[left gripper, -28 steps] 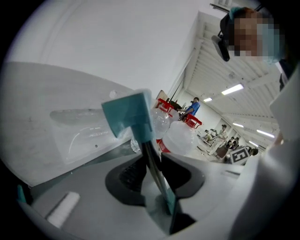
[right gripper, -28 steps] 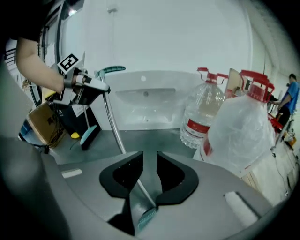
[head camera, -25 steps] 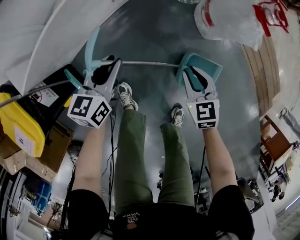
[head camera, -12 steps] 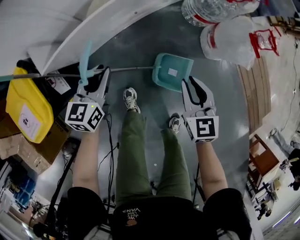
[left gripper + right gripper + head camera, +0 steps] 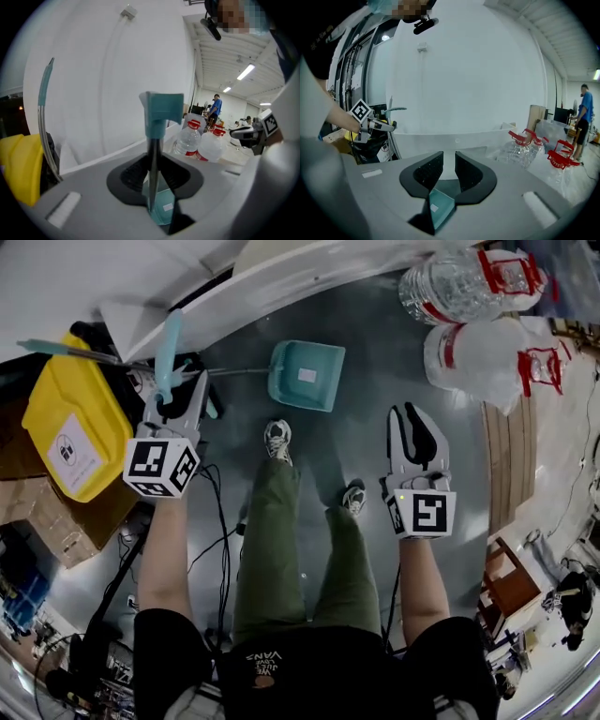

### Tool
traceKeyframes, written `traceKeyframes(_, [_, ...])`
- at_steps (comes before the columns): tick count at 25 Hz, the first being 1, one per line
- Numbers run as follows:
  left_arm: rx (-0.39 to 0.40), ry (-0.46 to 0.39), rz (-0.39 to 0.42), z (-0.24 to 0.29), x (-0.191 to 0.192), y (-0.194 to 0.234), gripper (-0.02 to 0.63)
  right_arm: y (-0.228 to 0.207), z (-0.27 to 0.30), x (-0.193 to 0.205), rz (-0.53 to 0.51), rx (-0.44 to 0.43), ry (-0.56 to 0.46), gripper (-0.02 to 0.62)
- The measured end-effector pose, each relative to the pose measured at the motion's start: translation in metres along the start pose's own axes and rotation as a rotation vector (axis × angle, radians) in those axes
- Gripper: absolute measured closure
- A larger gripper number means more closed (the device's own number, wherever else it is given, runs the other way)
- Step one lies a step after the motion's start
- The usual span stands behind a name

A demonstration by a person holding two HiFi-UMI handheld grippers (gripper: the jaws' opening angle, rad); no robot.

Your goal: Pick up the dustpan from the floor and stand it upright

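The teal dustpan (image 5: 307,375) hangs with its pan low over the grey floor, ahead of the person's shoes. Its thin metal handle runs left into my left gripper (image 5: 178,390), which is shut on it. The handle's teal grip (image 5: 167,343) sticks out beyond the jaws. In the left gripper view the rod (image 5: 153,164) stands between the pads, with the pan (image 5: 162,209) below. My right gripper (image 5: 412,418) is open and holds nothing, to the right of the pan and clear of it. The right gripper view shows the pan (image 5: 439,204) through the gap between the jaws.
A yellow bin (image 5: 70,432) and cardboard boxes (image 5: 47,521) crowd the left. Large water bottles (image 5: 478,287) with red caps lie at the back right. A white board (image 5: 309,273) leans along the back. Cables (image 5: 220,521) trail by the person's legs.
My left gripper has risen and moved left with the handle, and the pan has followed it leftward. My right gripper has drawn back from the pan.
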State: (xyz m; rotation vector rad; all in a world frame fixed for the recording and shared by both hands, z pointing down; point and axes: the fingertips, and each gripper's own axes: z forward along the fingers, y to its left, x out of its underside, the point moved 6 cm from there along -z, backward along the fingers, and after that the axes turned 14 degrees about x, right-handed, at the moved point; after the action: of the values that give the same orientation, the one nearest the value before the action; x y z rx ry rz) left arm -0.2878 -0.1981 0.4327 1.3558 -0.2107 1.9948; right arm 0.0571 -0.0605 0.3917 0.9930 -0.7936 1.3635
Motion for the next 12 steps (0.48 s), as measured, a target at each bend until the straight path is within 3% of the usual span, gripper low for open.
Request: traceKeyframes(12, [-0.043,0.166,0.248,-0.024,-0.008,0.054,0.466,0.05,0.029,-0.029,0.049,-0.055,-0.023,0.515])
